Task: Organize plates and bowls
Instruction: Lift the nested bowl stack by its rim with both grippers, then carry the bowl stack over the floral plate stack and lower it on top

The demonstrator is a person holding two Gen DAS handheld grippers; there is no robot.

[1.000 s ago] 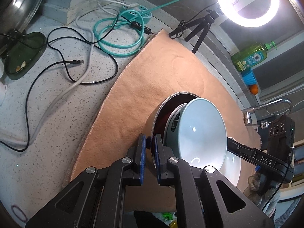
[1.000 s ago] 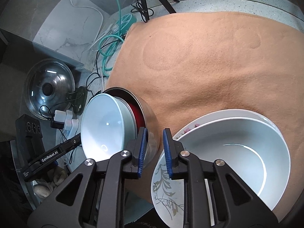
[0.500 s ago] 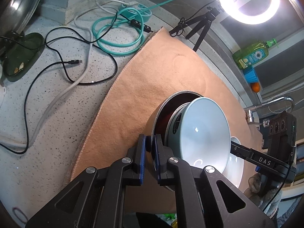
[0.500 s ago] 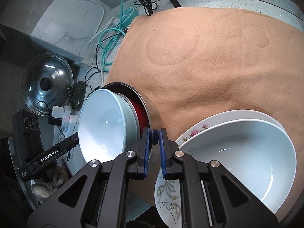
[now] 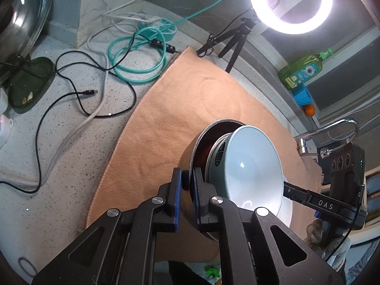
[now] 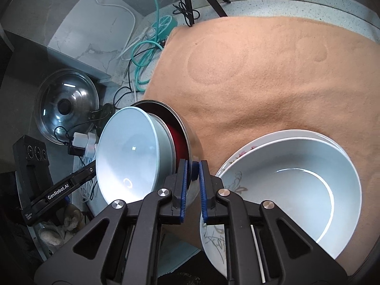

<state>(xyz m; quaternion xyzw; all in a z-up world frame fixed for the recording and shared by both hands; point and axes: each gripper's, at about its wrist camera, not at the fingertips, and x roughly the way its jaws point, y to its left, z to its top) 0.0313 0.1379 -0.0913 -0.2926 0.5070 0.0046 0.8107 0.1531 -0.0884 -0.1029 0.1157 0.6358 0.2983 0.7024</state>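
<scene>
Left gripper (image 5: 188, 182): clamped on the metal bowl's (image 5: 190, 152) rim.
Right gripper (image 6: 194, 173): clamped on the same rim.
Blue bowl (image 6: 128, 156): nested inside, tilted.

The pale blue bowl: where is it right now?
The pale blue bowl sits nested in the metal bowl, left of centre in the right wrist view, over the tan cloth's edge, left of the white bowl.

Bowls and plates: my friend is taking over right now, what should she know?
Left tongs: shut on the rim of the steel bowl with the red inside.
Right tongs: shut on the same rim, opposite side.
The pale blue bowl sits nested in it, both tilted above the orange cloth.
Done: the white bowl rests on the flowered plate.
Left: set the held pair down.
</scene>
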